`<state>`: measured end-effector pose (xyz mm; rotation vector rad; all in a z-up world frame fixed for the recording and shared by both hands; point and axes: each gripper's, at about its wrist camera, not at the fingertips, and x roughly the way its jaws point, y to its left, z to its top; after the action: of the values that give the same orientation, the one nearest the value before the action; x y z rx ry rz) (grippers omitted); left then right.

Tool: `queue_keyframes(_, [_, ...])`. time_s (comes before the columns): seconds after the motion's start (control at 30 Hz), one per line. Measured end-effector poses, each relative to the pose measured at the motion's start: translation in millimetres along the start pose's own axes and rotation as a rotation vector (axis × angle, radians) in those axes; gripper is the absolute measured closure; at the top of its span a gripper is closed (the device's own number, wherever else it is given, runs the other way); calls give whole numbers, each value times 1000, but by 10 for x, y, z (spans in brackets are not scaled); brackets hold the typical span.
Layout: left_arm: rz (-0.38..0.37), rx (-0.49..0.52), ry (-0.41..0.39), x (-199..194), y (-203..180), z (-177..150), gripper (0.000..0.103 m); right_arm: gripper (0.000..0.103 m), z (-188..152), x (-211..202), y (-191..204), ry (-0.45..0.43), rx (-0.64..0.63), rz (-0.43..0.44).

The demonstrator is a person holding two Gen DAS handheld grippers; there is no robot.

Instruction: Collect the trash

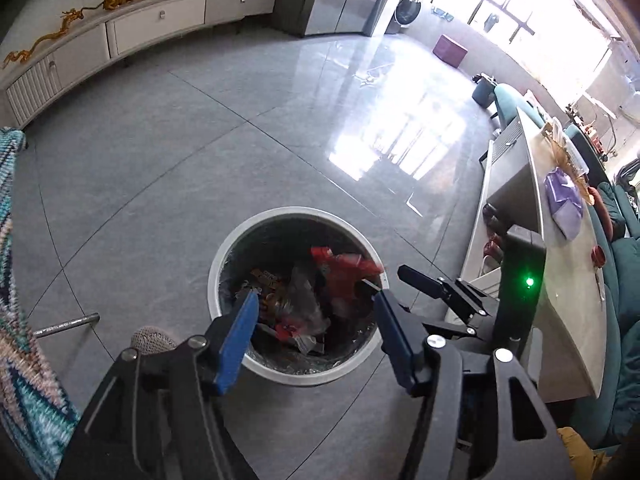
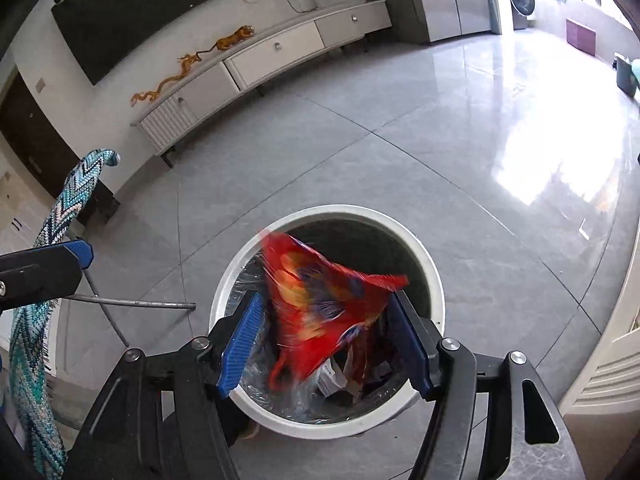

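2 grippers hover over the round white-rimmed trash bin [image 2: 434, 292] on the grey tiled floor [image 2: 460, 168]; the left gripper [image 1: 316, 304] has its blue fingers spread wide with nothing between them, directly above the bin's mouth; the right gripper [image 2: 326, 316] is also spread wide, and a red snack wrapper [image 2: 320, 308], motion-blurred, sits between its fingers without either pad pressing it, one corner close against the right-hand finger. I judge the wrapper released and dropping toward the wrappers and clear plastic already piled inside; whether that corner is caught on the finger I cannot tell. The risks from here: the light film could cling to the pad and ride out when the hand lifts; its upper edge reaches toward the rim in this view, so it could drape there and not fall in; the 2 tools sit close, so a hasty withdrawal could knock them together or nudge the bin.
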<state>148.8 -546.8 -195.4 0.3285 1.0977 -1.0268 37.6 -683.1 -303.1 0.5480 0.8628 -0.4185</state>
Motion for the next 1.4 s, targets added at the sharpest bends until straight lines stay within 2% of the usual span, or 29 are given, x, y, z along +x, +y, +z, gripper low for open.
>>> queue_keyframes(0.17, [54,-4,-64,-292,31,-123,44,31,-40,-156,74,-21,-14,-8])
queue_keyframes(0.4, [192,-11,-231,-1007,131,-370,44,26,-168,-547,344,-61,-36,-1])
queue_keyframes(0.53, [275,-38,-309,-1394,280,-610,44,23,-257,-811,626,-96,-87,3])
queue_keyframes(0.6, [322,-57,-333,-1583,380,-784,44,14,-297,-959,778,-120,-118,0])
queue_keyframes(0.77, [403,-113,-382,-1972,564,-1135,44,12,-413,-1338,1151,-178,-186,11])
queue_keyframes(0.83, [445,-149,-402,-2174,660,-1291,44,8,-461,-1506,1317,-208,-226,15])
queue_keyframes(0.9, [480,-187,-424,-2343,758,-1409,31,8,-507,-1670,1483,-242,-266,22])
queue_keyframes(0.97, [520,-223,-472,-2557,865,-1535,31,5,-530,-1794,1622,-265,-299,28])
queue_keyframes(1.0, [545,-241,-495,-2671,912,-1599,29,0,-549,-1880,1710,-282,-320,33])
queue_keyframes(1.2, [643,-331,-600,-3233,1093,-1968,21,0,-596,-2255,2063,-350,-382,82])
queue_keyframes(1.4, [714,-367,-630,-3528,1167,-2240,20,0,-722,-2400,2289,-367,-422,97])
